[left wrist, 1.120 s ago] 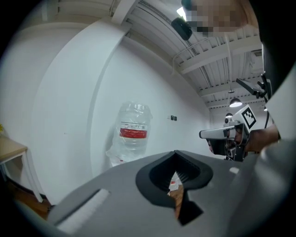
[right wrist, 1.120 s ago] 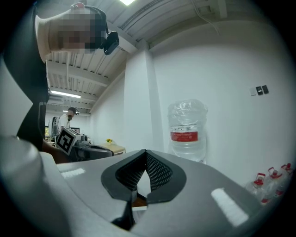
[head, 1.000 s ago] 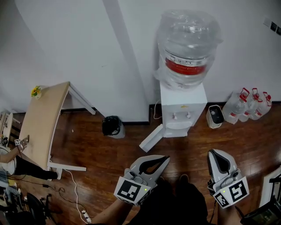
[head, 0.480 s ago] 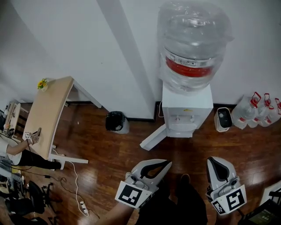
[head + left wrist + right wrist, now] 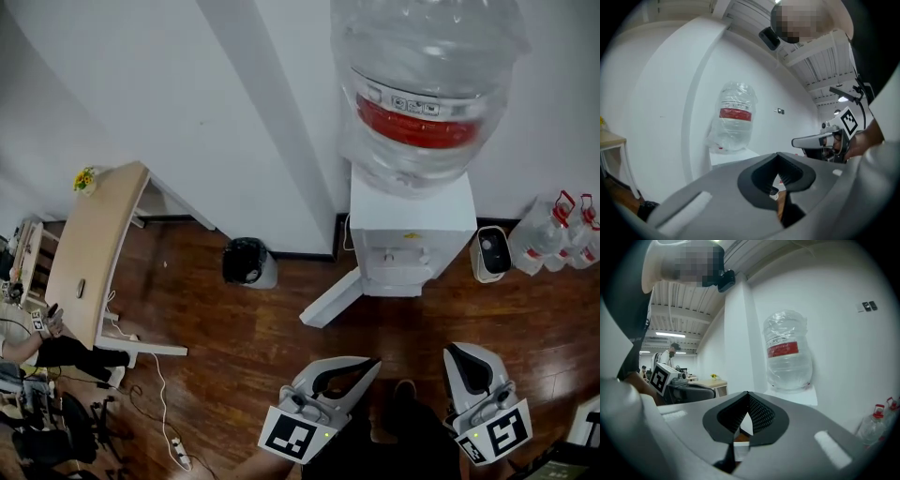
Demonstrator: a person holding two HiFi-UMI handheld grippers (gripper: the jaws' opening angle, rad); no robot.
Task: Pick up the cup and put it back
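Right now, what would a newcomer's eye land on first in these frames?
The big clear water bottle with its red band, upside down on the white water dispenser against the wall, fills the head view's upper right. At the bottom edge, the left gripper and right gripper hang over the dark wood floor, both shut on nothing. A black bin stands left of the dispenser.
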